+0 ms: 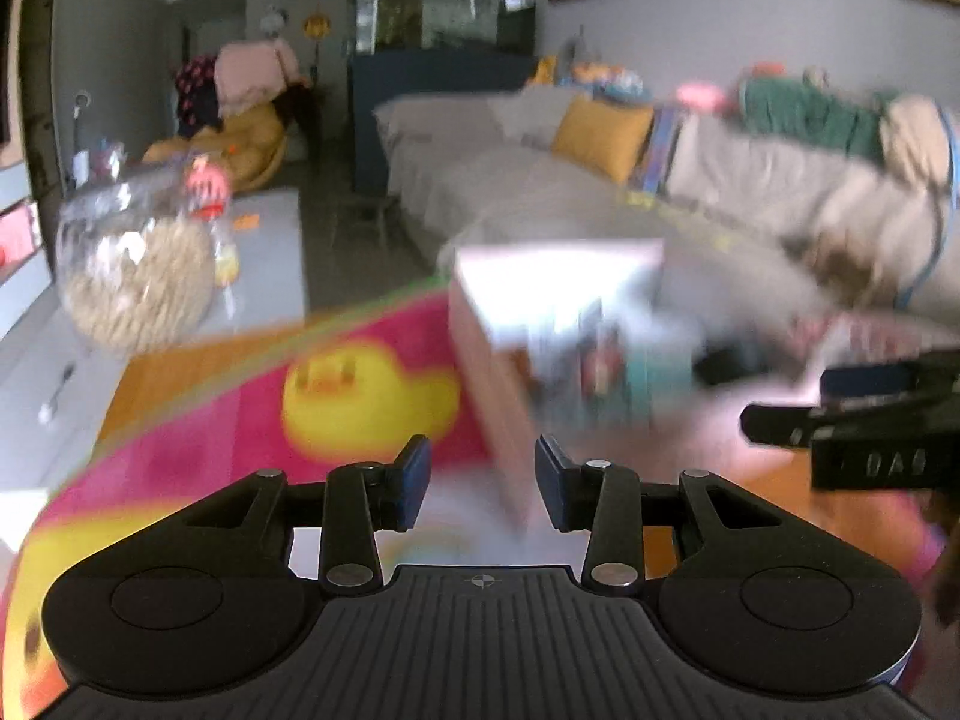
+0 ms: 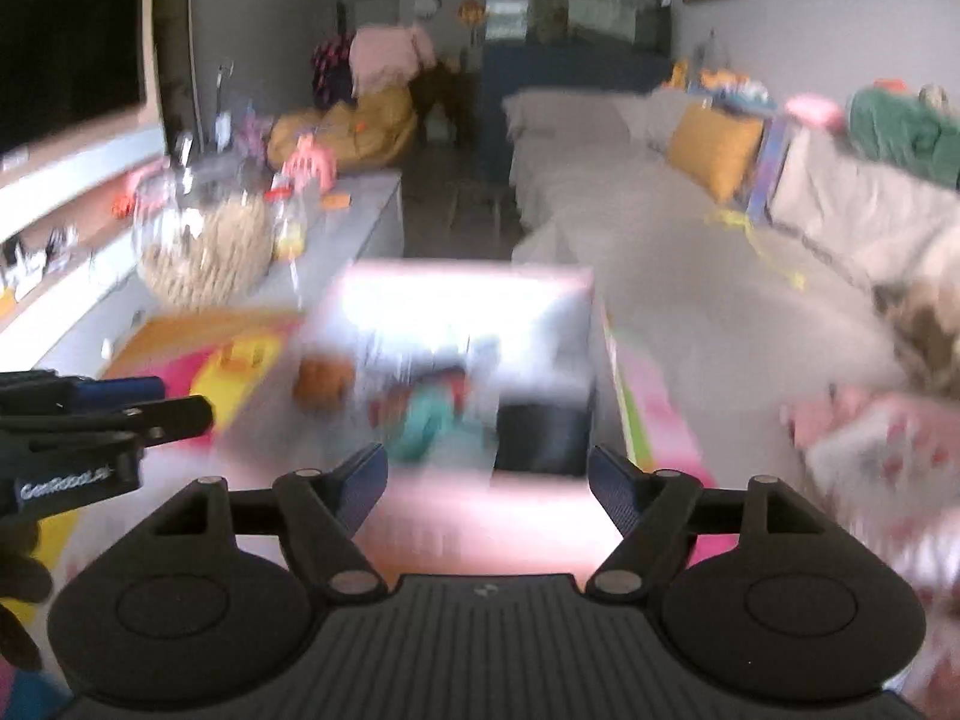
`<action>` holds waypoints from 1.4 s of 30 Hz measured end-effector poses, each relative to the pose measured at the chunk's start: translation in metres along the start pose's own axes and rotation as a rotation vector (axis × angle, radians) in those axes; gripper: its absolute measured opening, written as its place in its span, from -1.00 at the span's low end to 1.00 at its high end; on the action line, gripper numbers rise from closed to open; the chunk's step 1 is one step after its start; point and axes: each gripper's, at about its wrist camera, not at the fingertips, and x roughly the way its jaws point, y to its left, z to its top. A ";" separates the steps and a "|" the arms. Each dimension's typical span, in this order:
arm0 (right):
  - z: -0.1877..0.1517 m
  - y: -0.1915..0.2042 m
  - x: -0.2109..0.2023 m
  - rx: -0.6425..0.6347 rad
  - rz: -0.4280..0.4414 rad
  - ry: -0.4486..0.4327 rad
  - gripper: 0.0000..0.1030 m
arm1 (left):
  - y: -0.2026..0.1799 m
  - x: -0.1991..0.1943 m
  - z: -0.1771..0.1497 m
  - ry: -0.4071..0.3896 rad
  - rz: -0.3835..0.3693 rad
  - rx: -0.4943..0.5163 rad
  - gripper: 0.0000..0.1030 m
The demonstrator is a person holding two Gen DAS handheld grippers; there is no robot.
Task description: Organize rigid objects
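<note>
Left wrist view: the left hand-held gripper [image 1: 483, 483] is held with its blue pads parted, and the near corner edge of a pink-sided box [image 1: 540, 324] is seen between them; whether the pads press on that edge cannot be told through the blur. The box is seen resting on a pink play mat [image 1: 252, 420] printed with a yellow duck [image 1: 360, 402], and blurred small things are seen inside it. To the right of the box, the right hand-held gripper [image 1: 774, 423] is seen from the side.

From the right wrist view, the right hand-held gripper [image 2: 487, 480] is shown with its jaws spread wide, nothing held, just in front of the box's [image 2: 462, 360] near wall. A teal item [image 2: 426, 420] and a black block [image 2: 543, 438] are made out inside the box. Left of the box, the left hand-held gripper [image 2: 180, 411] is seen. Beyond and left of the box, a clear jar [image 2: 204, 246] of beige pieces is seen on a grey table [image 2: 360, 204]; to the box's right, a grey sofa [image 2: 660, 252] is seen.
</note>
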 end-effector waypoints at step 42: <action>-0.082 0.012 0.010 0.008 -0.088 0.039 1.00 | -0.037 -0.002 -0.059 0.032 0.130 -0.079 0.15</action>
